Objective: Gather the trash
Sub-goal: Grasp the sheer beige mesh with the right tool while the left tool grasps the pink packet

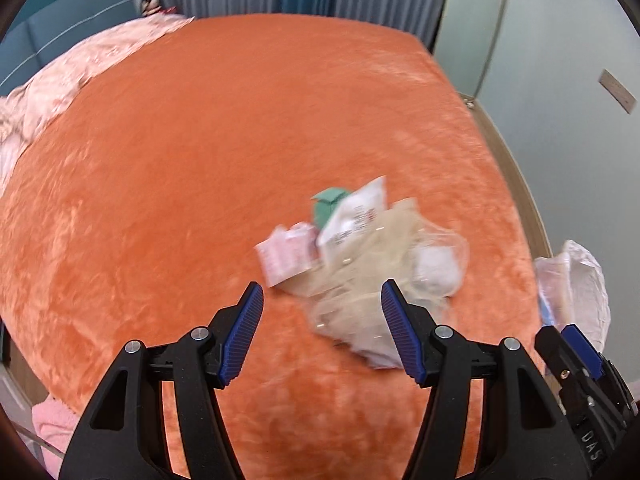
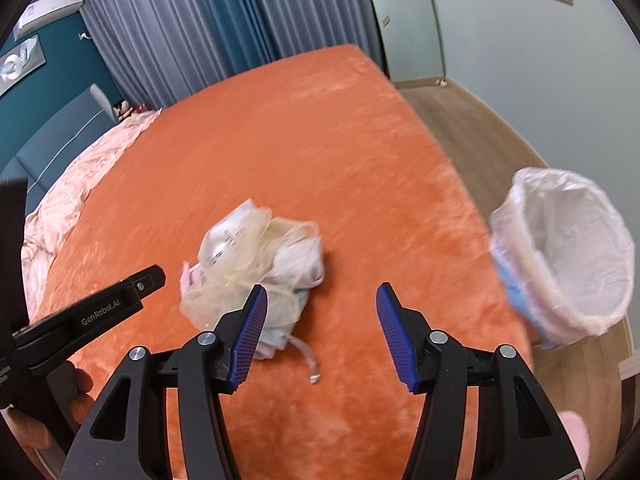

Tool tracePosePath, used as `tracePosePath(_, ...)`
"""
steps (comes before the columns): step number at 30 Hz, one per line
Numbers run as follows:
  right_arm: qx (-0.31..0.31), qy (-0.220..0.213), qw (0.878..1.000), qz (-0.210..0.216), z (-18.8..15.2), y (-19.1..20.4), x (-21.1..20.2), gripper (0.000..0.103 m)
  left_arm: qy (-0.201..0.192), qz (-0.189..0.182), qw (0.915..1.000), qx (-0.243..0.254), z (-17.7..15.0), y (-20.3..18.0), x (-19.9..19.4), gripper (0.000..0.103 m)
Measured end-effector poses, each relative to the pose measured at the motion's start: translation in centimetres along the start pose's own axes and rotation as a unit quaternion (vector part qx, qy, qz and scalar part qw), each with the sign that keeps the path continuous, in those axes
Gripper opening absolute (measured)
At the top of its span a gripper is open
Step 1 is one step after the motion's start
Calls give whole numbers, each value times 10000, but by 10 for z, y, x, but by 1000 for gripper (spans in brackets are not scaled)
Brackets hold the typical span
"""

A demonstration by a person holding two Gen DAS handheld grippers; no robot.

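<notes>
**Both grippers parted and empty**

The left gripper (image 1: 322, 334) tilts downward with blue pads apart, nothing between them. The right gripper (image 2: 320, 336) beside it is angled down too, jaws apart and gripping nothing.

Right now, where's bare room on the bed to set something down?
Bare orange bedspread runs from the trash pile back to the curtains, and between the pile and the lined bin. Crowded: around the pile, where both tongs are; the pink quilt covers the headboard side.

"GenRobot.AI" in white on black arm of left tool (image 2: 158, 276); "DAS" on right tool (image 1: 576, 344) body; wrapper print unreadable.
</notes>
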State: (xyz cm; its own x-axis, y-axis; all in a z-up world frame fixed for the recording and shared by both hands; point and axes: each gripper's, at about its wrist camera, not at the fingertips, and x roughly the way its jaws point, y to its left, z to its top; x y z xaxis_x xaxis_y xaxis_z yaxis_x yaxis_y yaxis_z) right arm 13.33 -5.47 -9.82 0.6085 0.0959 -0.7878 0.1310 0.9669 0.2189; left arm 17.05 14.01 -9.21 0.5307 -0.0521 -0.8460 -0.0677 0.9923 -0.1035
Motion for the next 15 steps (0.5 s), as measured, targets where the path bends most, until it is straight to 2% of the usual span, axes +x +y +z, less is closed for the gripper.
tracePosePath(7, -273, 274, 9991, 149, -8, 31, 32, 55, 310, 61, 9987, -408, -10, 40, 25, 58)
tracePosePath(15, -431, 496, 9974, 289, -6, 55, 66, 56, 467, -20, 9979, -449, -15, 49, 40, 58)
